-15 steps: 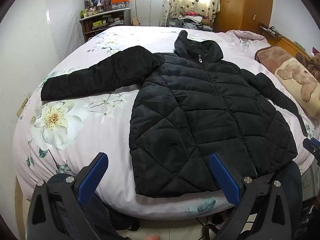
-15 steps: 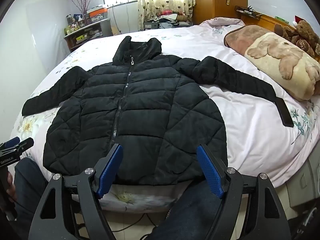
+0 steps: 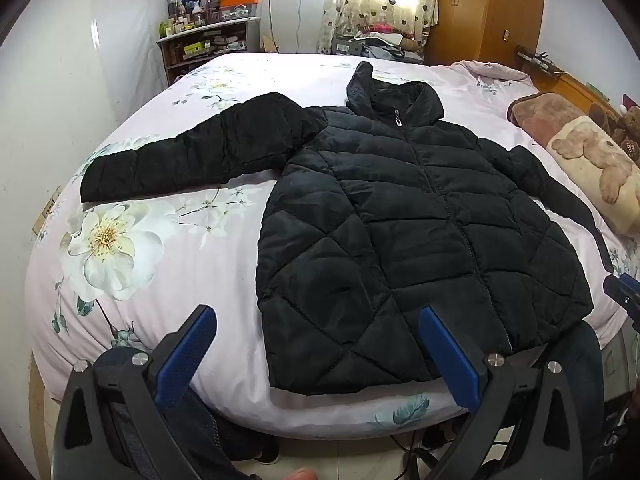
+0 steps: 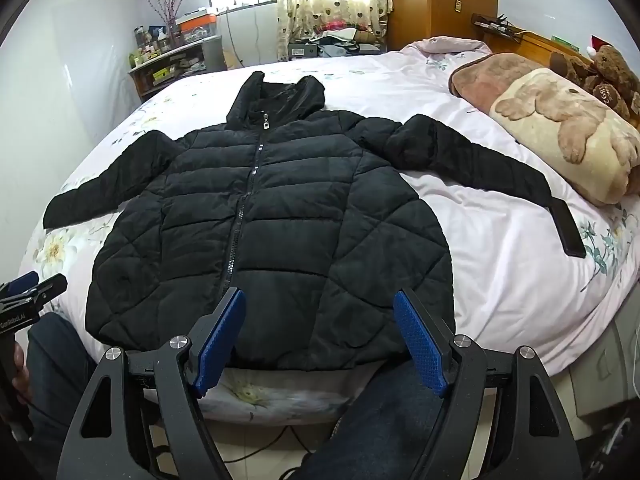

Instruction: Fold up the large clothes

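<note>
Across the frame's middle the black quilted puffer jacket [image 4: 272,216] lies flat, my right gripper [image 4: 320,344] and left gripper [image 3: 316,356] both apart and empty, and I judge its slick padding may slip.

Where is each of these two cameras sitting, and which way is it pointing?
Left wrist: on the left gripper, angled down over the bed's foot at the black jacket; open jaws and a trouser leg show.
Right wrist: on the right gripper, same downward aim; open jaws show.
Shared: jacket, floral bed sheet, teddy blanket; each glimpses the other gripper.
</note>
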